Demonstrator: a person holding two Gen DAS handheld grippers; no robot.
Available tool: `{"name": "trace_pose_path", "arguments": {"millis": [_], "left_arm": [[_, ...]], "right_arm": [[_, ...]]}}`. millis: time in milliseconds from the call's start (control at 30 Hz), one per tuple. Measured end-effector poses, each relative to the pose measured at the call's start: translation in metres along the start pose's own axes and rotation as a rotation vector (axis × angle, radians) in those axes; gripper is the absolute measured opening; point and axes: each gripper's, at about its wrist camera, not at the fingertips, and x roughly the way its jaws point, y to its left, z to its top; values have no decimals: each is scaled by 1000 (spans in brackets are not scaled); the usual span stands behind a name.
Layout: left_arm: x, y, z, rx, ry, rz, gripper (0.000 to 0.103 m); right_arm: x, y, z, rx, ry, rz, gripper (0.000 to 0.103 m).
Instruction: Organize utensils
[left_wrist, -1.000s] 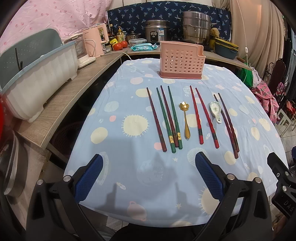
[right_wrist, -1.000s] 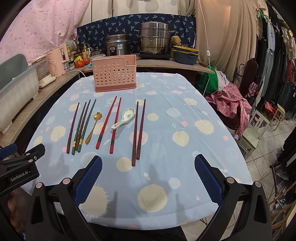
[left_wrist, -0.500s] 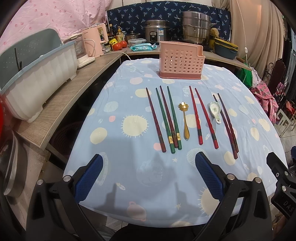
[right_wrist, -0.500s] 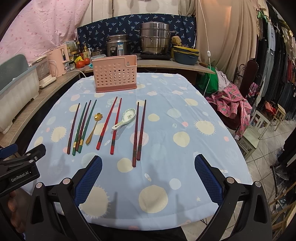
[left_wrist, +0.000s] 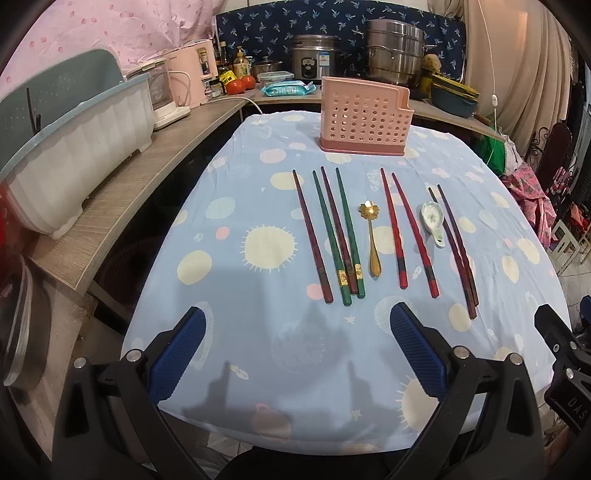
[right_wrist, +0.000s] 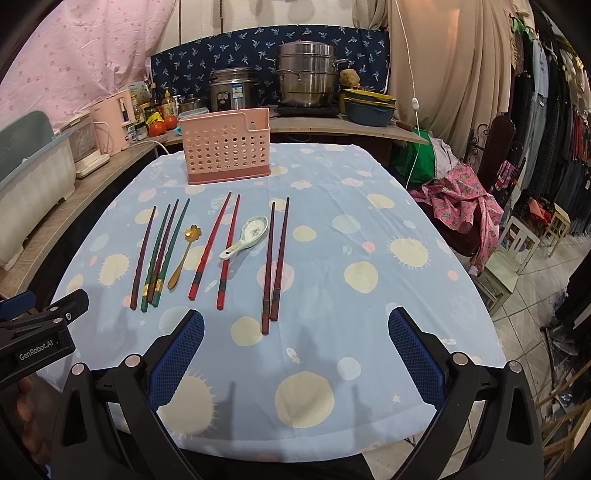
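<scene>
Pink wall sheet; beige curtain; wooden counter; tiled floor

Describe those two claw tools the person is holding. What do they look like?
Each is a black plastic frame with two wide-set fingers lined with ribbed blue pads, fastened by silver bolts. The left gripper and right gripper look identical. White lettering, "GenRobot.AI", marks the left one's side. No cables or sleeves show.
</scene>
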Motion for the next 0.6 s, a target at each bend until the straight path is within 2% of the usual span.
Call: {"name": "trace_pose_path", "arguments": {"millis": [300,600], "left_arm": [[8,4,6,4,5,5,95],[36,17,20,-33,48,23,96]], "right_arm": [[12,-5,4,12,12,3,96],[43,-10,16,31,18,-7,96]]}}
